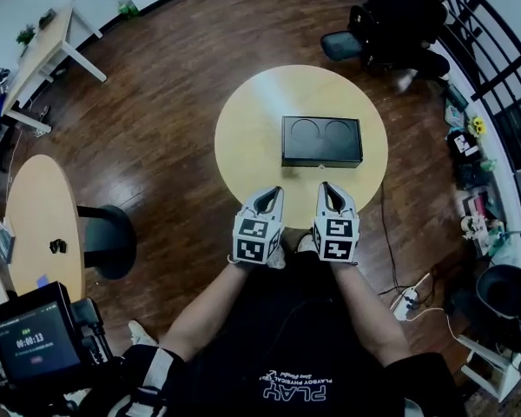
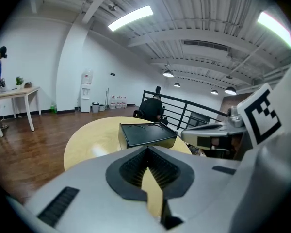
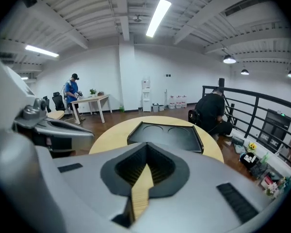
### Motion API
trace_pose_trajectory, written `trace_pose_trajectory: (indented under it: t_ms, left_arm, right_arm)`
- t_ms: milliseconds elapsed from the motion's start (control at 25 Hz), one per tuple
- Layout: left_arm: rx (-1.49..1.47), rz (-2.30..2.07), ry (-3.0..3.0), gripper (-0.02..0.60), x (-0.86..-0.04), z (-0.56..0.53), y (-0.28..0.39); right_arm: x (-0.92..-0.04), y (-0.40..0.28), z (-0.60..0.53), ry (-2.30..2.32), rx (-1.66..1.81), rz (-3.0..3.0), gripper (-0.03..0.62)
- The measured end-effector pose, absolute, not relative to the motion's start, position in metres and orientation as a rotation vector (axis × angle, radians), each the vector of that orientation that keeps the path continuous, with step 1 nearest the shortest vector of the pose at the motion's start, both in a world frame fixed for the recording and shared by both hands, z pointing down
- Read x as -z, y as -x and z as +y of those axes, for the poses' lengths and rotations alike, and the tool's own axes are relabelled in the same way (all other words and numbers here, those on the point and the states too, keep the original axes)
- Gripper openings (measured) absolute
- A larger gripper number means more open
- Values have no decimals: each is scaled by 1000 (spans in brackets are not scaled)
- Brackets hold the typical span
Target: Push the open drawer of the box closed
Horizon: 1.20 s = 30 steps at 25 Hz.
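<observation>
1. Head view: closest to the camera is the person's black shirt (image 1: 286,350), with both forearms running up toward 12 o'clock. The left gripper (image 1: 269,202) and right gripper (image 1: 333,200) sit side by side at the 6 o'clock edge of the round tabletop (image 1: 243,137). The black box (image 1: 321,141) has two round dips in its top and lies a touch toward 3 o'clock of the tabletop's middle. It's well apart from both grippers.
2. Left gripper view: the jaws are pinched together with nothing between them. The box is dead ahead at 12 o'clock, not touched.
3. Right gripper view: same deal, jaws closed up and empty, box ahead at roughly 12 to 1 o'clock.
4. My read: this is the pre-approach step and the drawer hasn't been pushed yet. I honestly can't tell which face the drawer sticks out of. The next move calls for finding that face, getting closed tips onto the drawer front and pushing straight in. The other gripper could brace the box so it doesn't slide.
</observation>
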<state>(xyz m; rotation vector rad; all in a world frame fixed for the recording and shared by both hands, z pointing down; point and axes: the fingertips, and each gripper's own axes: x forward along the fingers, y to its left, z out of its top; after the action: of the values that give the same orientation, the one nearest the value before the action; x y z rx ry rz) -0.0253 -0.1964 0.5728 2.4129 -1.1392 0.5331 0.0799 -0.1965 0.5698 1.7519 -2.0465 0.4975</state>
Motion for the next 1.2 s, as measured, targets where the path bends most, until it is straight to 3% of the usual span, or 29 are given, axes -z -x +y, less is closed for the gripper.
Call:
trace_pose_trajectory:
  t_ms: [160,480,800,1200]
  left_arm:
    - [-512,-1093,-2433,0,-569,-190,18]
    - [-434,-1076,-2454,0,-544,-193,10]
    - [-456,-1117,-2534,0,-535,-118,-20]
    - [-449,-1271,-2470,0,-533,-10,-11]
  right_arm:
    - [-558,-75,-186,-1761,-385,-2049,6]
    - [-562,-86,-167,-1765,-509,-2065,6]
    - [-548,-118,-104,-1800,-522,-2067,6]
    - [-554,-122,7,-1749,-590,-2171,6]
